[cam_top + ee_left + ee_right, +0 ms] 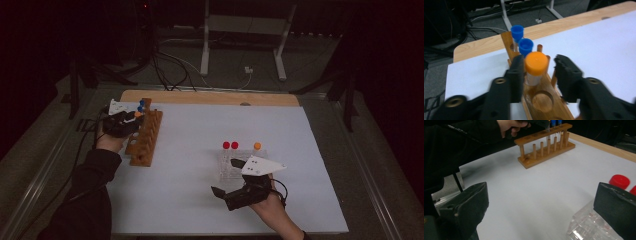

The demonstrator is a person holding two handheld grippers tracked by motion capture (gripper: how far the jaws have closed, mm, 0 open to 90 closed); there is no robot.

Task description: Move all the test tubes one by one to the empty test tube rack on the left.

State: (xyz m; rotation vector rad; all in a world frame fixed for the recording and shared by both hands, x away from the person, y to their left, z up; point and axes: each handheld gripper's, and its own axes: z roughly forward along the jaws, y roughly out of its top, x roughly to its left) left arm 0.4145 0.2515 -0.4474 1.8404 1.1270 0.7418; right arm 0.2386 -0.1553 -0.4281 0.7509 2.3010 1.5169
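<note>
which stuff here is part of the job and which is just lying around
In the job:
- orange-capped tube
- wooden tube rack
- blue-capped tubes
- clear plastic rack
- red-capped tubes
- left claw

Lying about:
- floor cables
- white stand legs

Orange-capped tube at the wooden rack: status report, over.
Left gripper jaws open around orange-capped tube, seated in wooden rack behind two blue-capped tubes. Right gripper open, empty, by clear rack. Nothing in the way.

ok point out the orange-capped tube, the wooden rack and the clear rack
orange-capped tube (536, 63): left gripper view, on its orange cap
wooden rack (541, 138): right gripper view, on its top bar
clear rack (584, 226): right gripper view, on its near corner
</note>
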